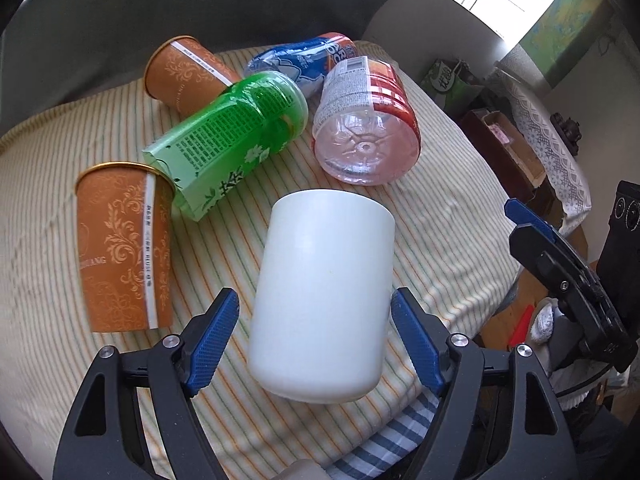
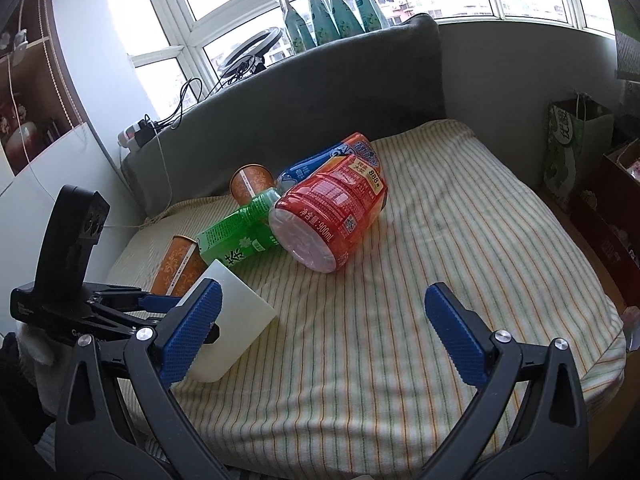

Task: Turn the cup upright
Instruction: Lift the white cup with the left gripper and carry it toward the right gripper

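1. White, smooth plastic cup [image 1: 322, 300] lies near the front edge of the striped bed cover [image 2: 440, 280], between the spread jaws of the left gripper [image 1: 316, 336]; whether the blue pads touch it I cannot tell.
2. Right gripper [image 2: 320, 336] hovers with jaws wide apart and holding nothing over the bare right half of the cover.
3. Two orange patterned paper cups [image 1: 124, 248] are here, one at the back.
4. Three plastic bottles lie on their sides: green [image 1: 236, 136], red-labelled [image 1: 366, 120], blue [image 1: 304, 60], clustered just behind the white cup, below the grey headboard [image 2: 320, 92].
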Demonstrator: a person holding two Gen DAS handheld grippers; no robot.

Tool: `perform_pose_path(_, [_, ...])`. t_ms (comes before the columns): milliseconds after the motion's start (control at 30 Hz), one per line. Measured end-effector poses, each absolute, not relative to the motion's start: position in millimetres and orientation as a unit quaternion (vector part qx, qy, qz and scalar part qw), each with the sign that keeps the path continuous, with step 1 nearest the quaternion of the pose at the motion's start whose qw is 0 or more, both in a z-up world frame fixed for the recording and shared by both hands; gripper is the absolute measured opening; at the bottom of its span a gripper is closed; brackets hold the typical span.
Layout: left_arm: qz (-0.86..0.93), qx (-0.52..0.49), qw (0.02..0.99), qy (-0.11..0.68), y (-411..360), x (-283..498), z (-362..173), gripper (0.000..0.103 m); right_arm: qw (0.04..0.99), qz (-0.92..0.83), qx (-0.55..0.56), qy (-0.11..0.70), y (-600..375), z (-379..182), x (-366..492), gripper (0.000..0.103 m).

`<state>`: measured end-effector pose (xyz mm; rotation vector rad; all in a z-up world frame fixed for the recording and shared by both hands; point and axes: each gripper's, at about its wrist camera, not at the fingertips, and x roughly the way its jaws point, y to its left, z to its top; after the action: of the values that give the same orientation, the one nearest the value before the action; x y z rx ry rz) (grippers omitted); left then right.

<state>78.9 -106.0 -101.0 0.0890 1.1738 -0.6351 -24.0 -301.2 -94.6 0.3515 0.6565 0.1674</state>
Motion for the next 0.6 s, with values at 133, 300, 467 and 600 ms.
perform_pose_path(133, [-0.289, 0.048, 0.799, 0.525, -100, 72, -91, 0.079, 0.914, 0.092, 0.198, 0.341, -301, -101, -18, 0.103])
perform_pose_path(300, [-0.274, 0.046, 0.823, 0.495, -89, 62, -77, 0.079, 0.905, 0.101, 0.215, 0.354, -296, -105, -13, 0.103])
perform_pose_path(467, [-0.256, 0.047, 0.849, 0.460, -78, 48, -62, 0.079, 0.894, 0.117, 0.226, 0.368, -286, -107, -5, 0.103])
perform_pose_path(600, [-0.246, 0.048, 0.860, 0.444, -72, 38, -58, 0.079, 0.870, 0.137, 0.268, 0.391, -281, -114, 6, 0.103])
